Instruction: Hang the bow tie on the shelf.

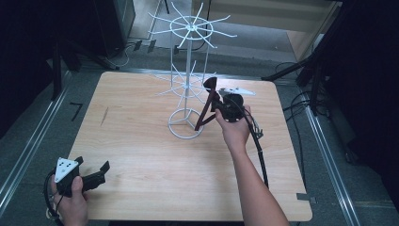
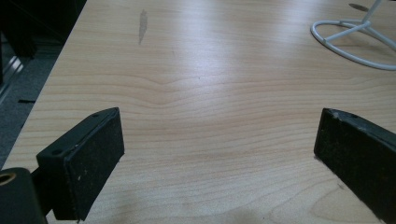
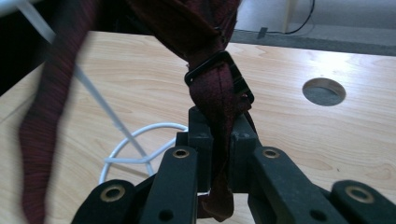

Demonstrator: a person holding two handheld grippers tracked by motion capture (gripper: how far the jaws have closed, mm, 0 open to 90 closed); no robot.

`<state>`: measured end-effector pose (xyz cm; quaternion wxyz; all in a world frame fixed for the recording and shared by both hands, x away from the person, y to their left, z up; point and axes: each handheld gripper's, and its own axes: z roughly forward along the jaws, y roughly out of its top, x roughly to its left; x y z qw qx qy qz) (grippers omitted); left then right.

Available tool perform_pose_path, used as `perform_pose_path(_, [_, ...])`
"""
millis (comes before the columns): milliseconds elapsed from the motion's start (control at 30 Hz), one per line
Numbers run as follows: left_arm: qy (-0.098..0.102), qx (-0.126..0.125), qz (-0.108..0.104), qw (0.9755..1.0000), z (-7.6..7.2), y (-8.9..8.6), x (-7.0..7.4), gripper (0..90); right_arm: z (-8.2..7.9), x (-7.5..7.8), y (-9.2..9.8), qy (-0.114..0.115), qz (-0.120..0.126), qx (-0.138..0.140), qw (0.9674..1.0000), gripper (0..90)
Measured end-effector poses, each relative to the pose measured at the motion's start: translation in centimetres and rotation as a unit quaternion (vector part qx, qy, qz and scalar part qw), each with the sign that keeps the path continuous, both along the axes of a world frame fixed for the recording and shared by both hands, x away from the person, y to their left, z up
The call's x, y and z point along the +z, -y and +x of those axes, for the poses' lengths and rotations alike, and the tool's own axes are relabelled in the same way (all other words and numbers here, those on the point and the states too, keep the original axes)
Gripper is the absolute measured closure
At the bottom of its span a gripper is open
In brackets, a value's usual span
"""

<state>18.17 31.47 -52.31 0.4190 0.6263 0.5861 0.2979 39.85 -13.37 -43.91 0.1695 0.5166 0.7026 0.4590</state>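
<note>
1. The right claw [image 1: 217,104] is shown clamped on a dark red necktie [image 1: 205,112], seen up close in the right gripper view [image 3: 215,100].
2. The necktie is held beside the white wire display rack [image 1: 188,70], its tail hanging to the rack's ring base.
3. The left claw [image 1: 91,165] is held wide open and empty over the counter [image 1: 141,155].

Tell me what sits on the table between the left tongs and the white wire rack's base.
Nothing: in the high view, bare wooden table separates the left tongs from the wire rack.
</note>
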Motion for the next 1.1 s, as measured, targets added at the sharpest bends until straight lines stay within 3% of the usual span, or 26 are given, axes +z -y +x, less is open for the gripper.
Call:
perform_pose_path(233, [-0.001, 0.0, 0.001, 1.0, 0.0, 0.0, 0.0, 1.9, -0.1, -1.0, 0.4, 0.026, 0.01, -0.006, 0.9996, 81.5])
perform_pose_path(367, [0.0, 0.0, 0.001, 1.0, 0.0, 0.0, 0.0, 1.9, -0.2, -0.9, 0.5, 0.027, 0.027, 0.0, 0.9993, 78.5])
perform_pose_path(767, [-0.001, 0.0, 0.0, 1.0, 0.0, 0.0, 0.0, 1.9, -0.3, -1.0, -0.1, 0.028, 0.02, 0.006, 0.9994, 79.8])
perform_pose_path(1100, [-0.001, 0.0, 0.002, 1.0, 0.0, 0.0, 0.0, 1.9, -0.2, -1.0, -0.7, 0.03, 0.027, -0.006, 0.9992, 80.8])
